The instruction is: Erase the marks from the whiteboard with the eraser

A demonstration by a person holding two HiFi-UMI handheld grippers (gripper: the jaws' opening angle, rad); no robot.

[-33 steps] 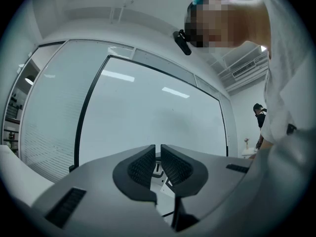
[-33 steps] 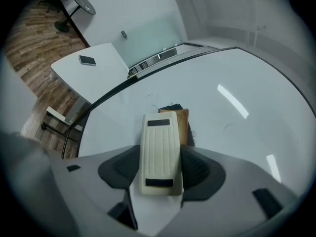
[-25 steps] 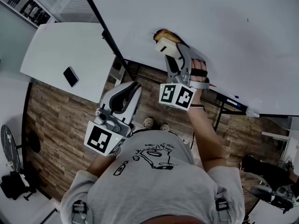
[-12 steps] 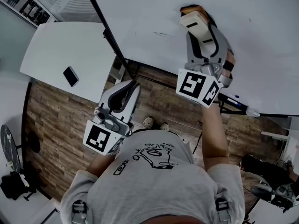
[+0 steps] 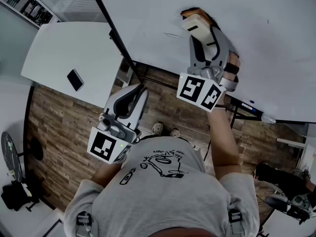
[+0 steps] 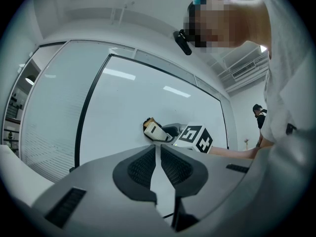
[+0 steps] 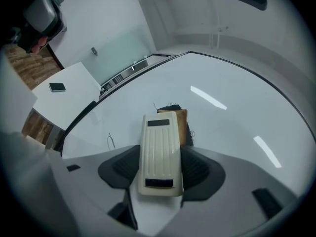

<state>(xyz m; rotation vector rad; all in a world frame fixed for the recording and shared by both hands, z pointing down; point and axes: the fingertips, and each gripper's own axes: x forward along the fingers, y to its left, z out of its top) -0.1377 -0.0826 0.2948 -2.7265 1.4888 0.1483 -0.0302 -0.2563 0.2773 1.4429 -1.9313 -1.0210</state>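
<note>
A white table [image 5: 58,53] carries what looks like a phone [image 5: 75,80].

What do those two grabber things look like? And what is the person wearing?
The left gripper and the right gripper are both smooth light-grey shells with dark ribbed pads inside the jaws. Each carries a white cube with black square markers: the left cube and the right cube. The person wears a grey short-sleeved T-shirt with a black drawing on it.
</note>
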